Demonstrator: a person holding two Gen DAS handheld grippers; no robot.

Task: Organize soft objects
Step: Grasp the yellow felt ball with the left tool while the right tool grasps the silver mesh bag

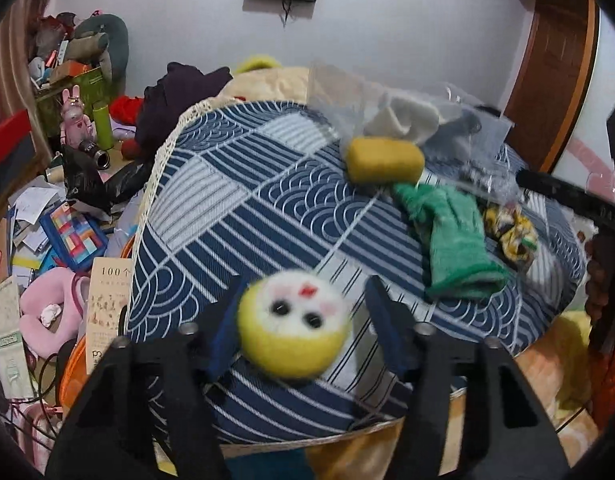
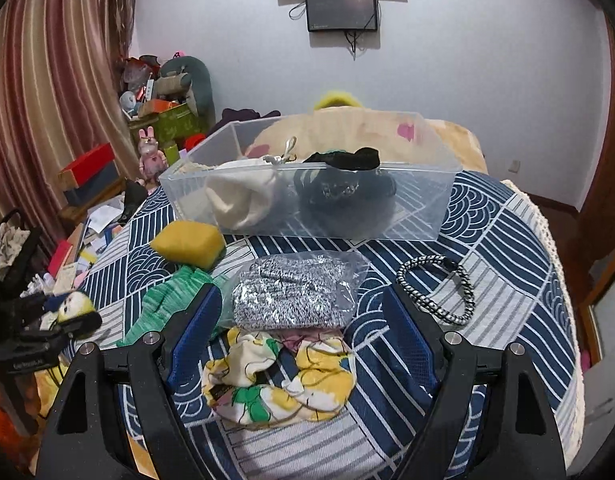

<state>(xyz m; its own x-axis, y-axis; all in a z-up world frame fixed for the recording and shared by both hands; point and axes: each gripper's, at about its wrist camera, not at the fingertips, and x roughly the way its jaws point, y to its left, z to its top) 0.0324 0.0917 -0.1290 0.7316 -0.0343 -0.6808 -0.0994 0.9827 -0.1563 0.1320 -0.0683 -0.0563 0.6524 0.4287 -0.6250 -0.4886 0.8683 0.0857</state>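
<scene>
My left gripper [image 1: 305,300] is open around a small round yellow-and-white felt toy [image 1: 293,326] with a face; the left finger looks to touch it, the right stands apart. The toy also shows in the right wrist view [image 2: 73,306]. My right gripper [image 2: 301,312] is open over a yellow floral scrunchie [image 2: 279,380] and a bagged grey knit item [image 2: 291,294]. A yellow sponge [image 2: 189,244], a green cloth [image 2: 171,298] and a black-and-white braided band [image 2: 437,294] lie on the blue patterned table. A clear bin [image 2: 307,200] holds a white soft item [image 2: 243,196] and a black one [image 2: 345,188].
The round table [image 2: 507,248] has a lace edge. The floor at left [image 1: 47,240] is cluttered with papers, boxes and a pink plush. A beige blanket [image 2: 371,128] lies behind the bin. A door [image 1: 547,60] stands at right.
</scene>
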